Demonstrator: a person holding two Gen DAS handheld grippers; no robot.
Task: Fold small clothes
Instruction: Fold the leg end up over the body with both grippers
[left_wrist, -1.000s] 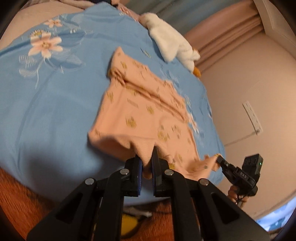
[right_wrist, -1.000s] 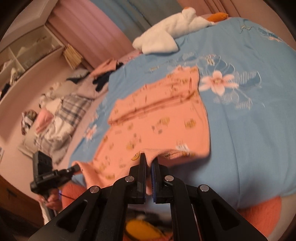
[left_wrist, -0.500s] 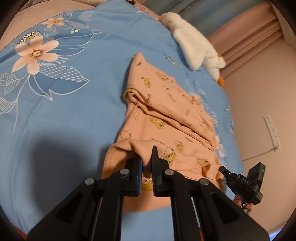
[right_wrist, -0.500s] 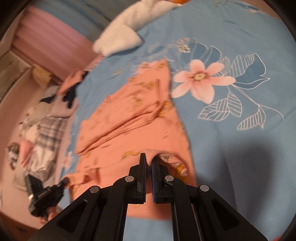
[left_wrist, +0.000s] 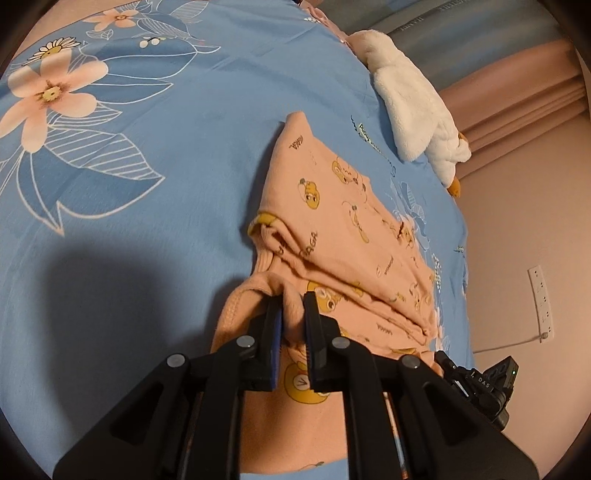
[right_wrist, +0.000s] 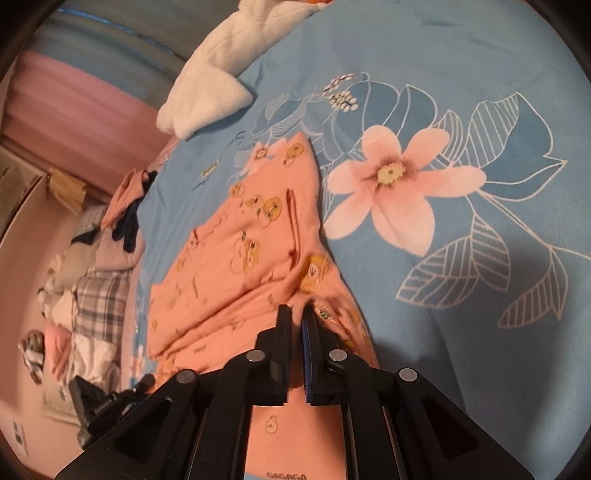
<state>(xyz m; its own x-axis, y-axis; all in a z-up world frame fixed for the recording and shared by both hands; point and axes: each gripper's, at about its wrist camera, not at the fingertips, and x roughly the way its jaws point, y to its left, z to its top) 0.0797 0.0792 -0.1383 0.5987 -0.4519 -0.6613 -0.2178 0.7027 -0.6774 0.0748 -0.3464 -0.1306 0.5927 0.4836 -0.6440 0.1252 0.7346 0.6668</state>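
Carried near hem of garment (left_wrist: 343, 221) forward over its far half on bed (left_wrist: 147, 147). Left gripper (left_wrist: 293, 314) jaws opening, hem between; right gripper (right_wrist: 295, 325) clamped on hem. Risk: uneven release drags fold askew, bunching the left corner.

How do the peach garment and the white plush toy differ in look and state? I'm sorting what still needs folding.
The peach garment is thin printed cloth with yellow cartoon figures; the white plush toy is thick, fluffy and plain apart from an orange tip. The peach garment is partly folded over itself and has an edge between each gripper's pads; the white plush toy lies untouched further back. Both rest on the blue floral bedspread.
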